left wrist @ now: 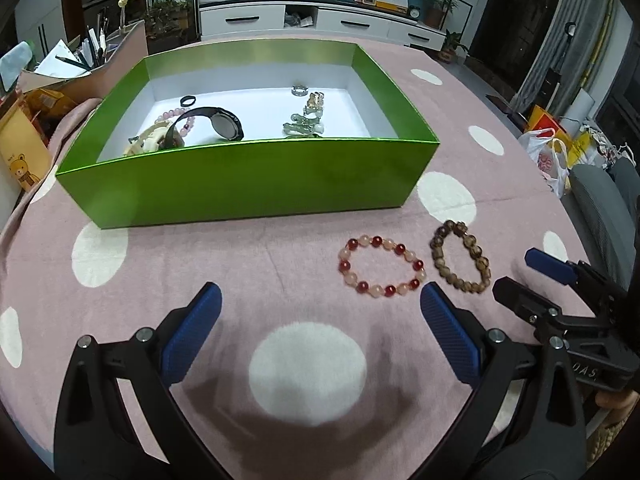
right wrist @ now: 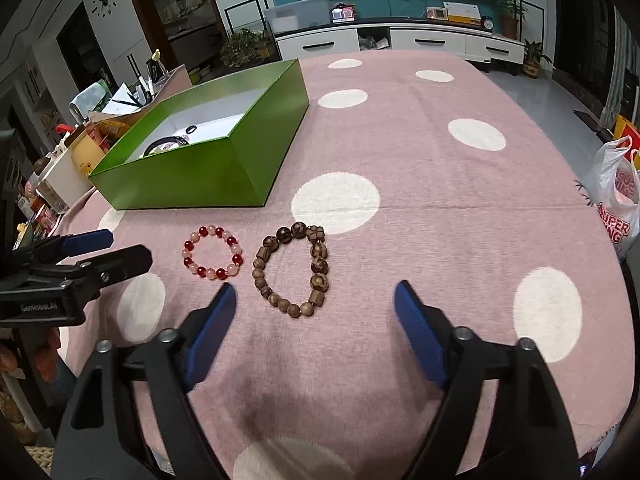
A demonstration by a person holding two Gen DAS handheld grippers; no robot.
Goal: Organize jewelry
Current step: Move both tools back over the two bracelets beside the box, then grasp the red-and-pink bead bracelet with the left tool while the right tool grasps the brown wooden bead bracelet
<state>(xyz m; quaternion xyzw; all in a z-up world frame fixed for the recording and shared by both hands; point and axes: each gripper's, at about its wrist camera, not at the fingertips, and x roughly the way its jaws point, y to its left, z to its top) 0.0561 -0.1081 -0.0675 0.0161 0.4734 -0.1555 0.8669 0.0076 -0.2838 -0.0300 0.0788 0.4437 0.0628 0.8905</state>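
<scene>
I have both grippers low over the pink dotted tablecloth [right wrist: 400, 140], jaws spread, nothing between them. Two bracelets lie side by side near the table's front edge, just off the green box [left wrist: 248, 176]'s front right corner. The brown wooden bracelet [right wrist: 294, 270] sits directly ahead of my right gripper [right wrist: 316, 300], its long axis running away from me. The red and pink bracelet [left wrist: 380, 266] lies ahead-right of my left gripper [left wrist: 320, 300] (the nearer one for it).

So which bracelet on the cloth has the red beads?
The red and pink bracelet, nearer the green box. The brown wooden bracelet beside it has none.
</scene>
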